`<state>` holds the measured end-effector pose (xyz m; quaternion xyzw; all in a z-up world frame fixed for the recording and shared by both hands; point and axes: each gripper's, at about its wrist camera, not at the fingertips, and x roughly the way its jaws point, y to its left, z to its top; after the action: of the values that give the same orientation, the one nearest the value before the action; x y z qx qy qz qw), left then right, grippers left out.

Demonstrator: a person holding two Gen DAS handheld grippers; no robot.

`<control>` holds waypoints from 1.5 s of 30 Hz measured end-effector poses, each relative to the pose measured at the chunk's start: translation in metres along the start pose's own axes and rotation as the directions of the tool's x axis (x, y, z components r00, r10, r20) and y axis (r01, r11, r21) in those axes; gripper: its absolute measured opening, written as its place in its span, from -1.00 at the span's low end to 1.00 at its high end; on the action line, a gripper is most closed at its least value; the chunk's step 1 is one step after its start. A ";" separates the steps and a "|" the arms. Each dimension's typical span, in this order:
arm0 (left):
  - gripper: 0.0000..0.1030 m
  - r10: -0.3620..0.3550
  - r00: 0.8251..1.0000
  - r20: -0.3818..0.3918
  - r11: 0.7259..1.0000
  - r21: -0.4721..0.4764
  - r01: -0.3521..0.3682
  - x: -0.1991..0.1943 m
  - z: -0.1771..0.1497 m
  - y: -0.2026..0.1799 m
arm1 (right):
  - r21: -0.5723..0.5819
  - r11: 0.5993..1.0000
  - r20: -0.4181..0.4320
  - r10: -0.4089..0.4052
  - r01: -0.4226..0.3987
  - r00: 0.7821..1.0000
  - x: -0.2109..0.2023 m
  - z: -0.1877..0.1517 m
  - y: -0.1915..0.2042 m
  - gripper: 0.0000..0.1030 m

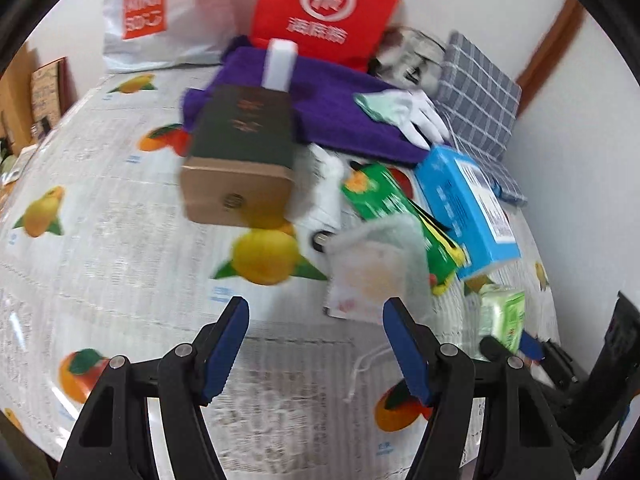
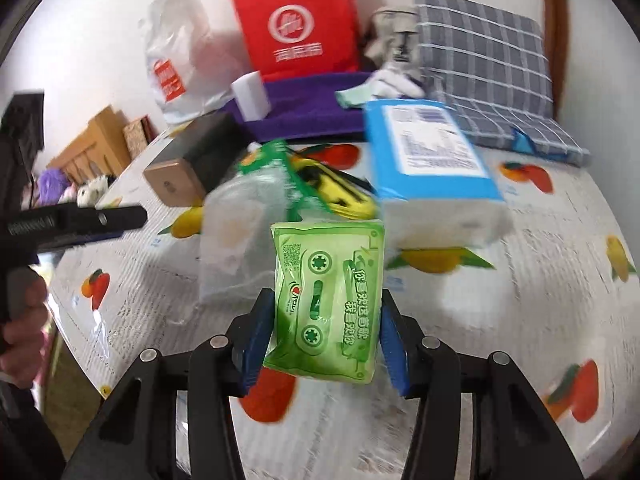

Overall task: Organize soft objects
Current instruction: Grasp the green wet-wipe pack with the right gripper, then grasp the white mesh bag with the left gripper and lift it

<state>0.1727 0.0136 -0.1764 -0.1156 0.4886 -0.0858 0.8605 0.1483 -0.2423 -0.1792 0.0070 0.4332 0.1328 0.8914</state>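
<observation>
While my left gripper (image 1: 316,344) hangs spread and empty just short of the mesh pouch (image 1: 376,268), nothing is claimed there. On the right, my right gripper (image 2: 326,316) pinches the green tissue pack (image 2: 328,304) near the blue tissue box (image 2: 432,160); I judge carrying it to the purple towel (image 2: 304,112) comes next.

White plastic bag (image 1: 160,20), far beyond the left jaws: orange panel reading "MINI SO". Red bag (image 1: 326,8), straight beyond them: white round emblem above three Chinese characters, too blurred to read. Green tissue pack (image 2: 326,304), between the right jaws: cassette drawing, QR code, Chinese slogan. Blue box (image 2: 430,148), beyond the right jaws: white label, print unreadable.
</observation>
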 end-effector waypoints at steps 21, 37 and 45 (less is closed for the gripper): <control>0.12 0.014 1.000 -0.028 0.998 0.059 -0.012 0.058 0.002 -0.054 | 0.088 0.994 -0.020 -0.062 0.064 0.998 0.011 -0.021 -0.063 -0.01; -0.83 -0.101 0.995 0.018 0.994 0.037 0.101 0.012 -0.004 -0.024 | 0.083 0.993 -0.015 -0.087 0.088 0.996 0.011 -0.022 -0.059 0.00; -0.83 0.057 0.998 -0.027 0.997 -0.045 -0.058 0.000 -0.015 0.036 | 0.078 0.991 -0.029 -0.108 0.110 0.994 0.009 -0.023 -0.055 0.00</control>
<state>0.1604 0.0464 -0.1939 -0.1199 0.5046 -0.0513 0.8534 0.1482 -0.2952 -0.2079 0.0173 0.4489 0.0665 0.8909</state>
